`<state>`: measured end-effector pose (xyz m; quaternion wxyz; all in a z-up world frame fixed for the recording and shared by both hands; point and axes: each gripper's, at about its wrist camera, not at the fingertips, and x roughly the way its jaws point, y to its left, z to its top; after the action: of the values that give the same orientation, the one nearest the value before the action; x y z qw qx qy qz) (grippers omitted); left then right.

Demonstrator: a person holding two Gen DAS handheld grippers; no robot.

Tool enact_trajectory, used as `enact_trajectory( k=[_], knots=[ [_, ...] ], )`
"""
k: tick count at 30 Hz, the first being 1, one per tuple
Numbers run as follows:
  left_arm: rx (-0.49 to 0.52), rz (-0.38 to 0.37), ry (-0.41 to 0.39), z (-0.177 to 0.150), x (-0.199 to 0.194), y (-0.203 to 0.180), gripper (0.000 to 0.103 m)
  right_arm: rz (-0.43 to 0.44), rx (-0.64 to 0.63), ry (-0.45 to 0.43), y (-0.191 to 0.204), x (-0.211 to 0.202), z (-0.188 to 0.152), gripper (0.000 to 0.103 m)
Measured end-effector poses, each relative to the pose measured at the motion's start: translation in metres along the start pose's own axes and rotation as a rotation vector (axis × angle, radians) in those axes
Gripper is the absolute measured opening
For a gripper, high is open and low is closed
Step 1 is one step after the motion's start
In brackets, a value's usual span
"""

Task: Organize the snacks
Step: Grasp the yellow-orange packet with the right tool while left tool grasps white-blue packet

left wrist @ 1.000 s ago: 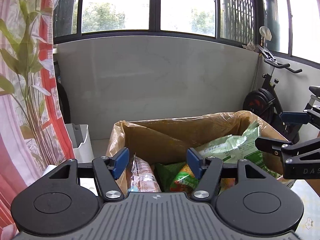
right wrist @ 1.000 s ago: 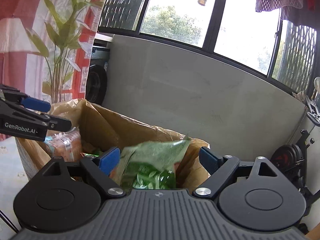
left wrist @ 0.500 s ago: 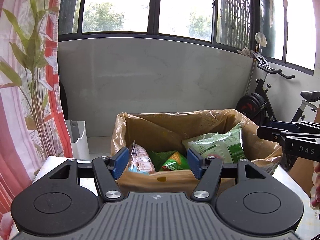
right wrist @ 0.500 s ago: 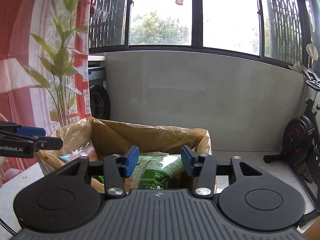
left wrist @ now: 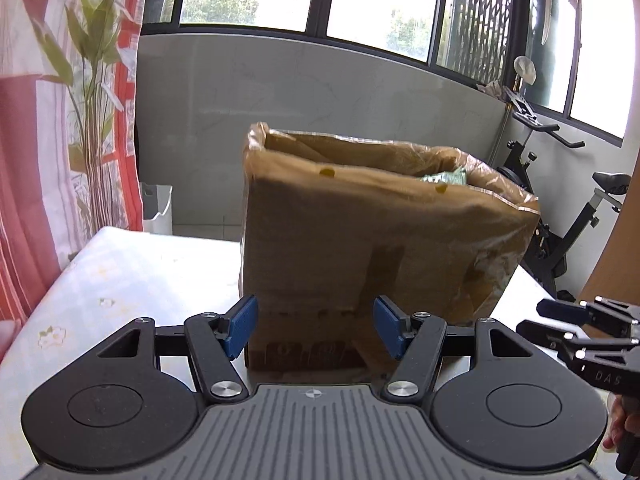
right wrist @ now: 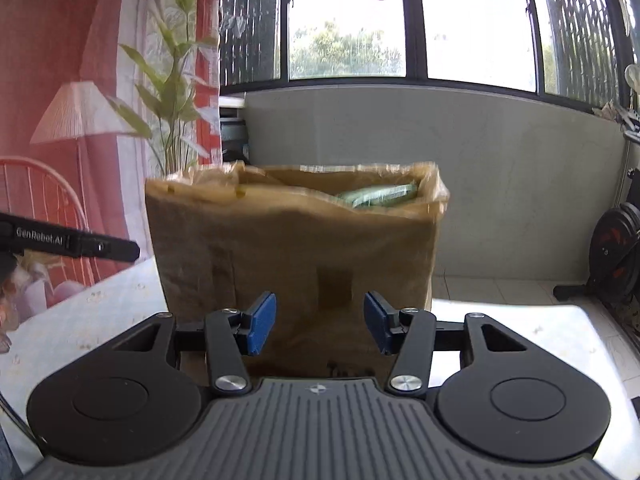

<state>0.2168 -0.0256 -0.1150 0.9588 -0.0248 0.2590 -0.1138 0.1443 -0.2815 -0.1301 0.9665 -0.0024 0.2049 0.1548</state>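
My left gripper (left wrist: 315, 328) is a matte black unit with a grey ribbed centre plate carrying a small compass-like mark. Two round black housings with recessed discs flank it, and silver screws sit at each linkage pivot. Its fingers (left wrist: 240, 325) end in blue rectangular pads. My right gripper (right wrist: 319, 322) is built the same way: black triangular-cutout arms, silver pivot screws, blue pads. Seen from the side in the left wrist view, the right unit shows small screws along its black finger and white lettering "DAS". In the right wrist view, the left one reads "GenRobot.AI" in white. A bit of reddish skin shows at its lower edge
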Motion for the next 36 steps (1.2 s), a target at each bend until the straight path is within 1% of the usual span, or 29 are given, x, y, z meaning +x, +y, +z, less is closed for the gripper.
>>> enact_trajectory(
  k=[3, 5, 7, 8, 10, 16, 22, 26, 27, 29, 30, 31, 34, 36],
  knots=[
    [0.000, 0.006, 0.029, -0.019, 0.001, -0.001, 0.066, 0.022, -0.029, 0.109, 0.007, 0.002, -0.035, 0.053],
    [-0.009, 0.004, 0.047, -0.029, 0.002, 0.000, 0.066, 0.039, -0.098, 0.172, 0.017, 0.000, -0.056, 0.053],
    [-0.028, -0.004, 0.069, -0.037, 0.004, 0.002, 0.066, 0.073, -0.166, 0.210, 0.026, -0.003, -0.071, 0.053],
    [-0.035, -0.006, 0.078, -0.040, 0.006, 0.003, 0.066, 0.088, -0.184, 0.222, 0.028, -0.005, -0.074, 0.054],
    [-0.046, -0.005, 0.096, -0.045, 0.008, 0.003, 0.066, 0.119, -0.211, 0.242, 0.033, -0.006, -0.077, 0.059],
    [-0.052, -0.009, 0.117, -0.056, 0.007, 0.002, 0.066, 0.175, -0.285, 0.297, 0.038, 0.002, -0.087, 0.061],
    [-0.055, -0.003, 0.131, -0.061, 0.009, 0.000, 0.066, 0.193, -0.293, 0.317, 0.041, 0.020, -0.088, 0.061],
    [-0.054, 0.003, 0.136, -0.062, 0.009, -0.001, 0.066, 0.223, -0.240, 0.325, 0.036, 0.031, -0.087, 0.062],
    [-0.055, 0.005, 0.138, -0.062, 0.010, 0.000, 0.066, 0.227, -0.231, 0.325, 0.034, 0.031, -0.087, 0.060],
    [-0.059, 0.009, 0.143, -0.063, 0.011, 0.001, 0.066, 0.239, -0.217, 0.317, 0.033, 0.030, -0.088, 0.052],
    [-0.062, 0.011, 0.146, -0.063, 0.012, 0.001, 0.066, 0.247, -0.210, 0.312, 0.033, 0.028, -0.089, 0.042],
    [-0.064, 0.012, 0.150, -0.063, 0.013, 0.001, 0.066, 0.242, -0.209, 0.307, 0.033, 0.027, -0.089, 0.039],
    [-0.065, 0.007, 0.166, -0.066, 0.017, -0.002, 0.066, 0.218, -0.183, 0.289, 0.031, 0.027, -0.088, 0.037],
    [-0.061, 0.001, 0.174, -0.067, 0.019, -0.005, 0.066, 0.182, -0.161, 0.259, 0.025, 0.027, -0.085, 0.037]
  ],
)
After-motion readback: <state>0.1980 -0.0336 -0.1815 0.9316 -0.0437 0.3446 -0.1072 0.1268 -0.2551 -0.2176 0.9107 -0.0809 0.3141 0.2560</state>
